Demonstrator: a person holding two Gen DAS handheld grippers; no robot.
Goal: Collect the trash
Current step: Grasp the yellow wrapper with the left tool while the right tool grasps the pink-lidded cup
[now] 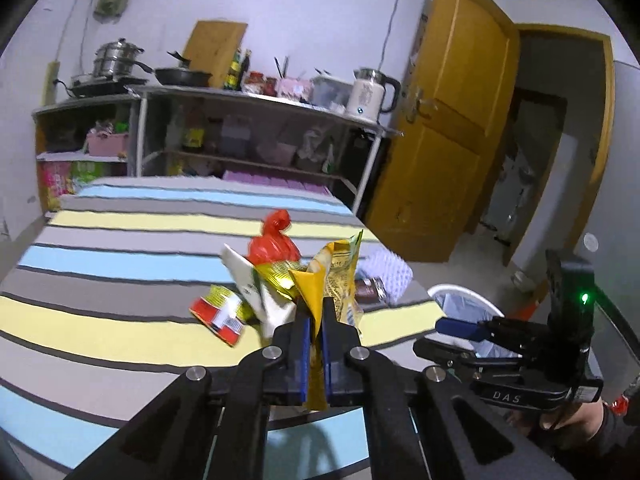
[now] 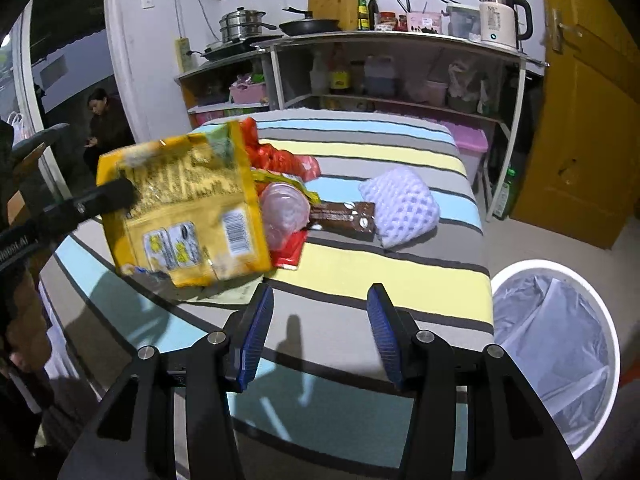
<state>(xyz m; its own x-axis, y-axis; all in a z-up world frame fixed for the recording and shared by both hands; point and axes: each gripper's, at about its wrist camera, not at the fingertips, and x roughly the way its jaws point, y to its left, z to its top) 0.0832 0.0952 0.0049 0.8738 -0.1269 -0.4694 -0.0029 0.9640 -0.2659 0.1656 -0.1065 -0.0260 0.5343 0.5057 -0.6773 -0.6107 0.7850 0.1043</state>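
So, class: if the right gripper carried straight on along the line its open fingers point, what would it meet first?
Probably the striped cloth on the table. The right gripper is open and empty, aimed down at a bare stretch of it. The brown wrapper and white foam net lie farther along; depth is uncertain.

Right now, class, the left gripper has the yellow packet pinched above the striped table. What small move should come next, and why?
Probably carry the yellow packet to the right, over the white bin beside the striped table. The left gripper is shut on it, the packet hangs clear of the other wrappers, and the lined bin stands open. The right gripper is open and holds nothing.
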